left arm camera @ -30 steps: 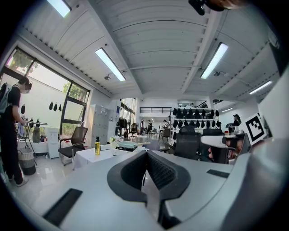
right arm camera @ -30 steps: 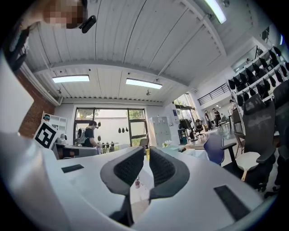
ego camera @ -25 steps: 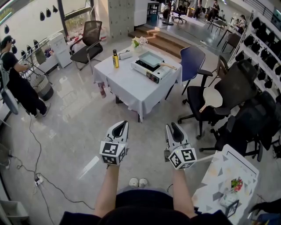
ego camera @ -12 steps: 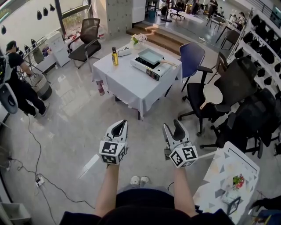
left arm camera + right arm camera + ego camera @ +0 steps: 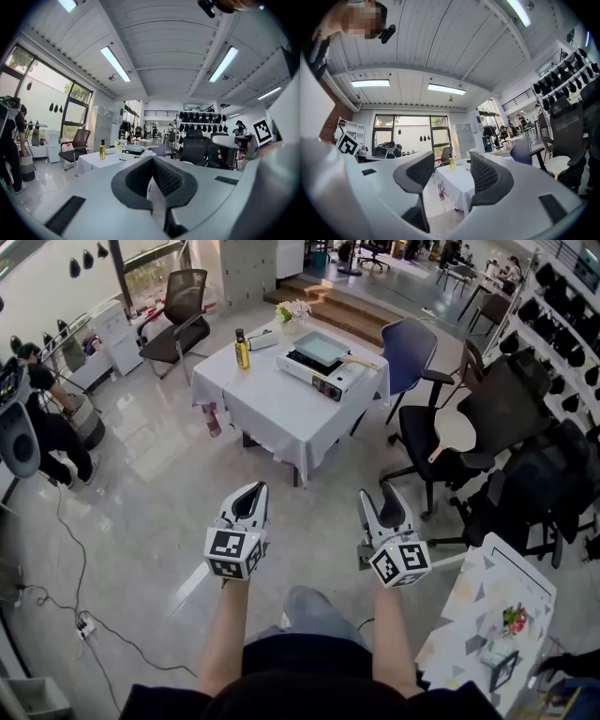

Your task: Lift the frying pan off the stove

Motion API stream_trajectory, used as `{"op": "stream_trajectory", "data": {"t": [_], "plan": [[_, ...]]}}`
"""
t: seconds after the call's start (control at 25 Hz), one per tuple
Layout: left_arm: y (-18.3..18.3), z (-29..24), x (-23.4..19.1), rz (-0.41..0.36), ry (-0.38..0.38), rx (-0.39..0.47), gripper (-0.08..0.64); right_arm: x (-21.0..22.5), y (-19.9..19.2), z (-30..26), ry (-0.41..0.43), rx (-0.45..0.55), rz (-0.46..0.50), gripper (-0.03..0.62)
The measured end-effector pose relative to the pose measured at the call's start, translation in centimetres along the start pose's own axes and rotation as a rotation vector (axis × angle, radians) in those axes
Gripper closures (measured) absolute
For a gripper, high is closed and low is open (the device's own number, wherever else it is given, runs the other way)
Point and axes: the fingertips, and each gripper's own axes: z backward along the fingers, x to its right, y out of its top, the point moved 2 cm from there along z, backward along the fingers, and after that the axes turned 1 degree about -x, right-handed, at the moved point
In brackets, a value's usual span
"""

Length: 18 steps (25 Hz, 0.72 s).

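- Pan (image 5: 322, 347): on the stove (image 5: 309, 376), which stands on the white-cloth table (image 5: 281, 418). At 12 o'clock from both grippers, well apart from them. Not lifted yet.
- Handle (image 5: 361, 361): sticks out toward 4 o'clock of the pan, past the stove edge.
- Bottle (image 5: 242, 350) at 9 o'clock of the stove, flowers (image 5: 293, 310) at 11, blue chair (image 5: 409, 351) at 3, near the handle side.
- Left gripper (image 5: 251, 493): jaws pressed together, nothing in them.
- Right gripper (image 5: 380, 501): jaws opening, already spread wide, nothing between them.
- Step in hand, my read: approach.
  - Walk up and come at the handle from its free end with the right gripper, clear of the chair.
  - Pinch the handle close to the pan body so it doesn't tip.
  - Lift straight up.
- Head view alone gives the tabletop layout and the handle direction.
- Left gripper view shows the pan and bottle side-on, just above its closed jaws.
- Right gripper view frames the tablecloth and bottle between its jaws. I can't make out the pan there.
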Motion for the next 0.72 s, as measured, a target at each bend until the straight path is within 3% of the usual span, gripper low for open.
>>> {"op": "stream_trajectory", "data": {"t": [0.44, 0.72], "plan": [[0.9, -4.3, -4.3, -0.003, 0.023, 0.026, 0.541, 3.2, 0.2, -5.4, -0.019, 0.014, 0.012, 0.368], [1.3, -11.2, -9.5, -0.014, 0.033, 0.040, 0.541, 7.0, -0.2, -14.1, -0.022, 0.023, 0.040, 0.368]]}}
